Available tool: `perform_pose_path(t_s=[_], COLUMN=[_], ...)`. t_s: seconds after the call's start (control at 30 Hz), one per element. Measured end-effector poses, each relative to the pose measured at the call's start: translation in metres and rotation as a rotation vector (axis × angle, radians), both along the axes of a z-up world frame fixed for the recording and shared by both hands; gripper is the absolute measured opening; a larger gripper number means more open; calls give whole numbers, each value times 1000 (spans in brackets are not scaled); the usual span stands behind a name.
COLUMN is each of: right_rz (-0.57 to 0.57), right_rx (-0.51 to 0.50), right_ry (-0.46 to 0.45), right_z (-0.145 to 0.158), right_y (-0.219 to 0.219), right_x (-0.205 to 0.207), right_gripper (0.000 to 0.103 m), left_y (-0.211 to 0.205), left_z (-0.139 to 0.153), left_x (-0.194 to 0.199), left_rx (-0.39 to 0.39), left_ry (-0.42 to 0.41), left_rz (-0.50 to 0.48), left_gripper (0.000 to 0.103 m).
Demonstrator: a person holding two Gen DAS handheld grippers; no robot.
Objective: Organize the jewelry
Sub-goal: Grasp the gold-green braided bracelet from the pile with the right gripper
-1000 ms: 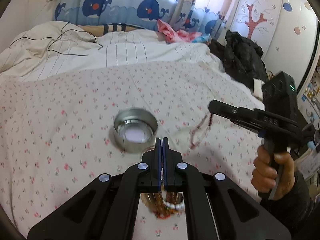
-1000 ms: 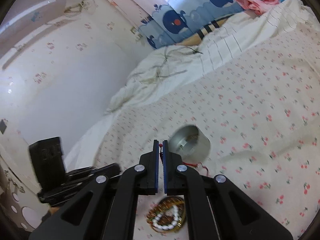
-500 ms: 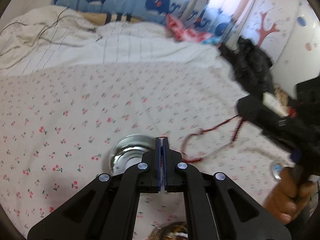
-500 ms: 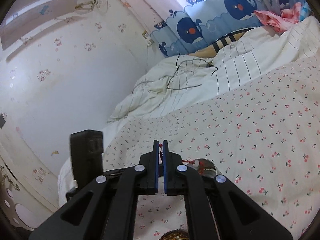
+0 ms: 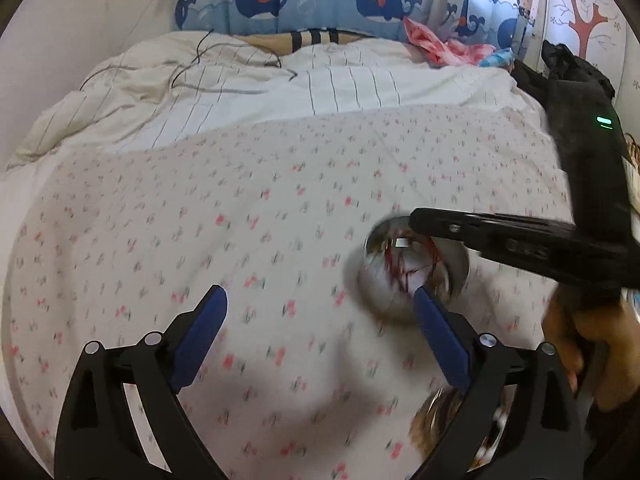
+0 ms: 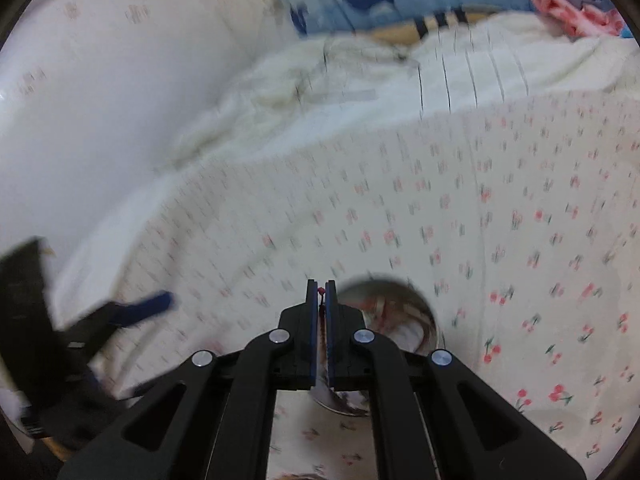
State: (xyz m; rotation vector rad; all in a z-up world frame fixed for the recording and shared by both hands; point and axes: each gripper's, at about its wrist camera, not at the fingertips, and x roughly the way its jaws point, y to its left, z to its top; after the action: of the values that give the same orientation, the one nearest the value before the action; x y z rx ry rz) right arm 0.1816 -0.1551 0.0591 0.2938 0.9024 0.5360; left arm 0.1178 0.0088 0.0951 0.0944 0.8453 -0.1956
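Note:
A round metal tin (image 5: 412, 276) sits on the cherry-print bedsheet, with a red beaded string (image 5: 412, 268) hanging into it. My right gripper (image 6: 321, 292) is shut on the red string (image 6: 321, 290) and hovers over the tin (image 6: 416, 320); it also shows in the left wrist view (image 5: 424, 220) reaching over the tin's rim. My left gripper (image 5: 320, 300) is open and empty, just in front of the tin, with its right finger (image 5: 436, 336) close to the tin wall. A gold dish of beads (image 5: 440, 420) lies near the bottom, partly hidden.
A striped white duvet (image 5: 280, 92) with a dark cable lies behind. A black bag (image 5: 572, 68) and pink cloth (image 5: 436, 46) sit at the far right. A white wall (image 6: 100, 100) borders the bed's left side.
My left gripper has opened wide and let go of what it held. The right gripper has carried the red string over the tin, which now holds most of the string.

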Motion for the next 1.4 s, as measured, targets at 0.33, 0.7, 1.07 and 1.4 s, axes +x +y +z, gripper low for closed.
perform_pose_path(t_s=[0.33,0.7,1.07,1.4], right_rz=[-172,-31,44,46], right_rx=[-142,-67,-27,-19], right_ry=[-59,84,160,185], right_z=[17,-18,-39,-46], right_y=[-71,-70,-48,-45], right_x=[-82,-130,-126,-121], right_gripper=[69,50,49,20], left_y=[18,-1,2,-16], left_z=[-38,-48,-52,-52], left_x=[-26,-35,-34,-68], left_rx=[-115,-173,-205,-137], left_ry=[133,189,219,205], left_rz=[-5,-108,-97,-178], left_gripper=[91,91,91,93])
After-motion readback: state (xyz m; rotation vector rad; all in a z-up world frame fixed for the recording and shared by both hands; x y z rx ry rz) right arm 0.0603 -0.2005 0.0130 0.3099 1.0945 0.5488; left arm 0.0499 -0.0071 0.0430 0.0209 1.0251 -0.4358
